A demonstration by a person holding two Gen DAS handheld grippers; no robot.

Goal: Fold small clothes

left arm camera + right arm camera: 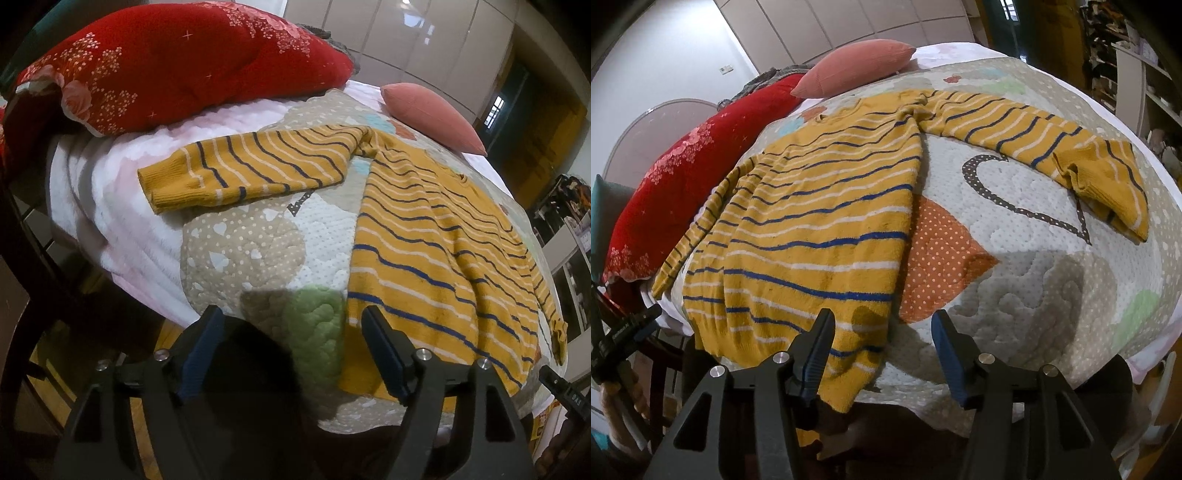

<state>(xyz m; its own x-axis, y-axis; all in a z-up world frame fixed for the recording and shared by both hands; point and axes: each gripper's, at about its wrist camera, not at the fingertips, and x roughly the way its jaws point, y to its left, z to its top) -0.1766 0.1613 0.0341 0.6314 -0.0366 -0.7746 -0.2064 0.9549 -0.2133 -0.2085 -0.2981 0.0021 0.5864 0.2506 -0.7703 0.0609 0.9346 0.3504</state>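
Observation:
A mustard-yellow sweater (pixel 424 240) (pixel 820 206) with navy and white stripes lies flat on the quilted bed cover (pixel 258 240) (pixel 1034 258), hem toward me. One sleeve (pixel 240 170) stretches out to the left in the left wrist view. The other sleeve (pixel 1052 140) reaches right in the right wrist view, its cuff bunched. My left gripper (pixel 293 321) hovers open over the quilt just left of the hem, its right finger above the hem's edge. My right gripper (pixel 882 325) is open above the hem's right corner, pads apart from the knit.
A large red floral pillow (pixel 166 62) (pixel 672 177) and a pink cushion (pixel 432 114) (pixel 857 66) lie at the head of the bed. Dark wooden furniture (pixel 22 258) stands left of the bed. Shelves (pixel 1145 74) stand to the right.

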